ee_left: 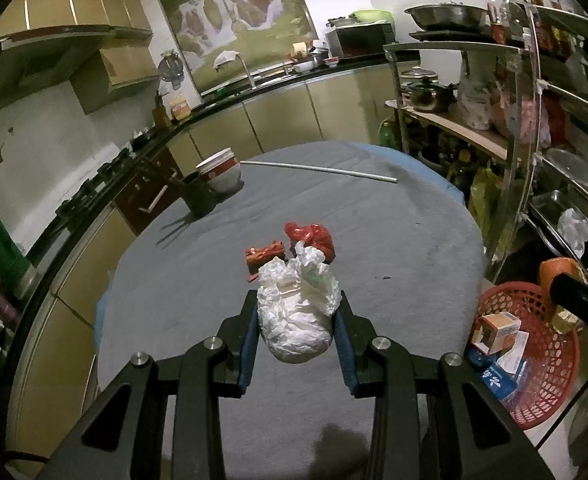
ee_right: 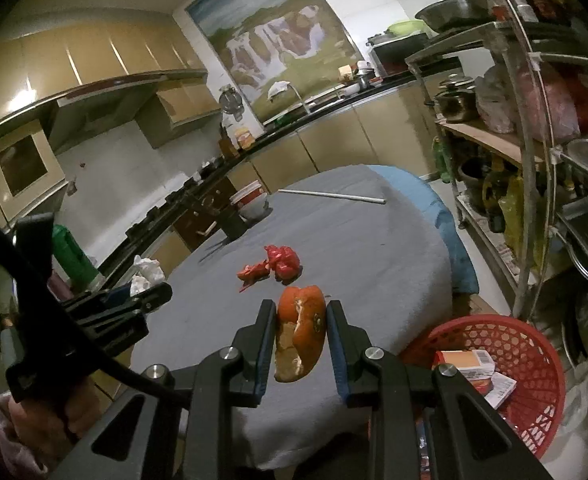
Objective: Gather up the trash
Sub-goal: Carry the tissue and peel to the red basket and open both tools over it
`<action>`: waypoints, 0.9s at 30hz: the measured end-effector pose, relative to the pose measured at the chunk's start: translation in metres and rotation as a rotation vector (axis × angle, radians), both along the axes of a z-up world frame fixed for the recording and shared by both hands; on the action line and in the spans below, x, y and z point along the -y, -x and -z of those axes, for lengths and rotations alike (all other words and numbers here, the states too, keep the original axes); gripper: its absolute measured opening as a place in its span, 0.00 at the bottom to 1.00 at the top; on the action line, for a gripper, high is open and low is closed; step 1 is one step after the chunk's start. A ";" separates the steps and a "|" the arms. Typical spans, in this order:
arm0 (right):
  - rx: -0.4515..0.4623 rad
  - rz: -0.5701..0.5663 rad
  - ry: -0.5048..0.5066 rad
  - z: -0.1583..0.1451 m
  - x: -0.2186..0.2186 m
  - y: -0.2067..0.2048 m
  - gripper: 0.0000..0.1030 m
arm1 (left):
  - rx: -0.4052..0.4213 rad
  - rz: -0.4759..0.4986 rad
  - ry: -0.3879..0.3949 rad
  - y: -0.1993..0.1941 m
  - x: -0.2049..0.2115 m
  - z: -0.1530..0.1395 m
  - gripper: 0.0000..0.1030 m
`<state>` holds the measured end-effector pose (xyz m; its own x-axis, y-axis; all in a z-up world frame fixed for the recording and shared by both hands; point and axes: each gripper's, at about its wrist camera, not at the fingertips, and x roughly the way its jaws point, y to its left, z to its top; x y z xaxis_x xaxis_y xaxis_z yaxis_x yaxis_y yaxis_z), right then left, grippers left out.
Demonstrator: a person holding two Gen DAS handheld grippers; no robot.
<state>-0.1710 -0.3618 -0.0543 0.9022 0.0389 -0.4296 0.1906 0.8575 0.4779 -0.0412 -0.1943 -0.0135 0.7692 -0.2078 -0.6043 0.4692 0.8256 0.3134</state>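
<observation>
Left wrist view: the left gripper (ee_left: 298, 322) is clamped on a tissue wad (ee_left: 296, 312) at lower centre, held above the table (ee_left: 414, 240), likely for carrying to the red basket (ee_left: 542, 384) at lower right. Red wrappers (ee_left: 294, 246) lie just beyond the fingertips.

Right wrist view: the right gripper (ee_right: 300, 330) grips an orange peel (ee_right: 300, 332) at centre, the basket (ee_right: 534, 364) to its lower right; the wrappers (ee_right: 273, 266) lie above, apart.

Both wrist views look forward from low over the near edge of the grey-clothed table (ee_left: 394, 248), sharing the red basket (ee_right: 534, 360) beside its right edge.
</observation>
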 end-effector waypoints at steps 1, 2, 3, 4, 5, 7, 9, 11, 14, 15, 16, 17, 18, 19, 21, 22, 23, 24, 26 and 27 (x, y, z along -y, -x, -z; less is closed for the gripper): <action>0.001 0.004 -0.002 0.001 0.002 0.001 0.27 | 0.003 0.004 -0.004 0.001 0.002 0.000 0.35; 0.002 0.008 -0.005 0.001 0.003 0.003 0.27 | 0.002 0.008 -0.006 0.003 0.004 0.000 0.35; 0.003 0.011 -0.009 0.001 0.005 0.004 0.27 | 0.001 0.011 -0.008 0.004 0.005 0.001 0.35; 0.004 0.015 -0.014 0.002 0.006 0.006 0.27 | 0.002 0.016 -0.011 0.005 0.007 0.001 0.35; 0.006 0.020 -0.022 0.003 0.008 0.008 0.27 | 0.005 0.019 -0.016 0.006 0.010 0.001 0.35; 0.008 0.029 -0.031 0.004 0.011 0.012 0.27 | 0.007 0.025 -0.020 0.008 0.014 0.000 0.35; 0.010 0.040 -0.039 0.005 0.016 0.016 0.27 | 0.008 0.033 -0.022 0.010 0.018 -0.001 0.35; 0.012 0.051 -0.043 0.006 0.021 0.020 0.27 | 0.016 0.044 -0.030 0.014 0.024 -0.002 0.35; 0.012 0.070 -0.047 0.007 0.028 0.028 0.27 | 0.020 0.063 -0.037 0.018 0.033 -0.004 0.35; 0.013 0.077 -0.053 0.008 0.032 0.030 0.27 | 0.023 0.068 -0.039 0.019 0.036 -0.005 0.35; 0.013 0.082 -0.059 0.008 0.036 0.032 0.27 | 0.026 0.074 -0.041 0.020 0.039 -0.006 0.35; 0.014 0.090 -0.065 0.009 0.039 0.035 0.27 | 0.029 0.084 -0.041 0.022 0.043 -0.008 0.35; 0.015 0.099 -0.069 0.009 0.042 0.038 0.27 | 0.029 0.091 -0.040 0.024 0.045 -0.008 0.35; 0.015 0.107 -0.072 0.009 0.045 0.041 0.27 | 0.031 0.098 -0.041 0.025 0.048 -0.009 0.35; 0.016 0.122 -0.078 0.009 0.050 0.047 0.27 | 0.036 0.115 -0.043 0.029 0.055 -0.012 0.35; 0.017 0.130 -0.082 0.009 0.053 0.050 0.27 | 0.037 0.124 -0.042 0.030 0.058 -0.013 0.35; 0.017 0.138 -0.086 0.009 0.056 0.053 0.27 | 0.036 0.131 -0.041 0.032 0.060 -0.013 0.35; 0.018 0.144 -0.090 0.009 0.058 0.056 0.27 | 0.038 0.139 -0.042 0.034 0.063 -0.013 0.35; 0.020 0.160 -0.101 0.010 0.065 0.063 0.27 | 0.043 0.155 -0.046 0.038 0.069 -0.014 0.35; 0.020 0.167 -0.106 0.011 0.067 0.065 0.27 | 0.043 0.164 -0.047 0.040 0.071 -0.014 0.35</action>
<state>-0.2359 -0.4291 -0.0652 0.9083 -0.0683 -0.4128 0.3156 0.7595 0.5688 -0.0809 -0.2656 0.0000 0.7528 -0.3054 -0.5831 0.5818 0.7230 0.3725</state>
